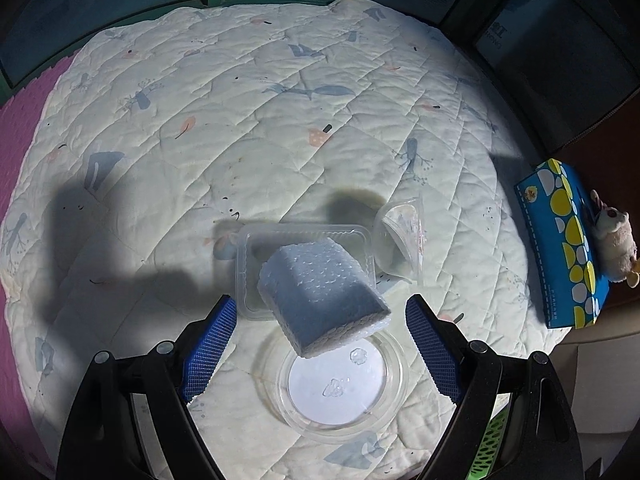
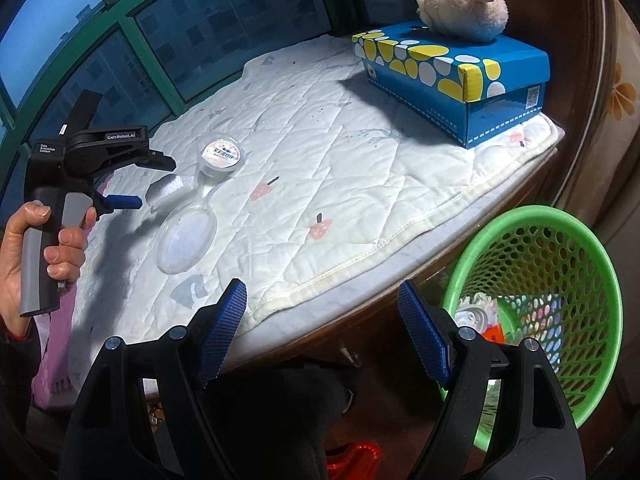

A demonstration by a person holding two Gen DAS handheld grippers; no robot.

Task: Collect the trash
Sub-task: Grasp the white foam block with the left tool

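Note:
In the left wrist view my left gripper (image 1: pixel 320 336) is open, its blue pads wide apart over a white foam block (image 1: pixel 322 298). The block leans out of a clear rectangular tray (image 1: pixel 244 264) and over a round clear lid (image 1: pixel 340 388). A tipped clear cup (image 1: pixel 402 240) lies to the right. In the right wrist view my right gripper (image 2: pixel 320 332) is open and empty beyond the quilt's edge, beside the green mesh basket (image 2: pixel 560 280) holding trash. The left gripper (image 2: pixel 132 180) shows there too, near the foam block (image 2: pixel 164 188), the lid (image 2: pixel 186 242) and the cup (image 2: pixel 221 156).
A blue and yellow tissue box (image 2: pixel 452 80) with a plush toy (image 2: pixel 460 8) on top stands at the quilt's (image 2: pixel 340 184) far right. Green-framed windows (image 2: pixel 120 28) run behind. A red object (image 2: pixel 352 460) lies on the floor below.

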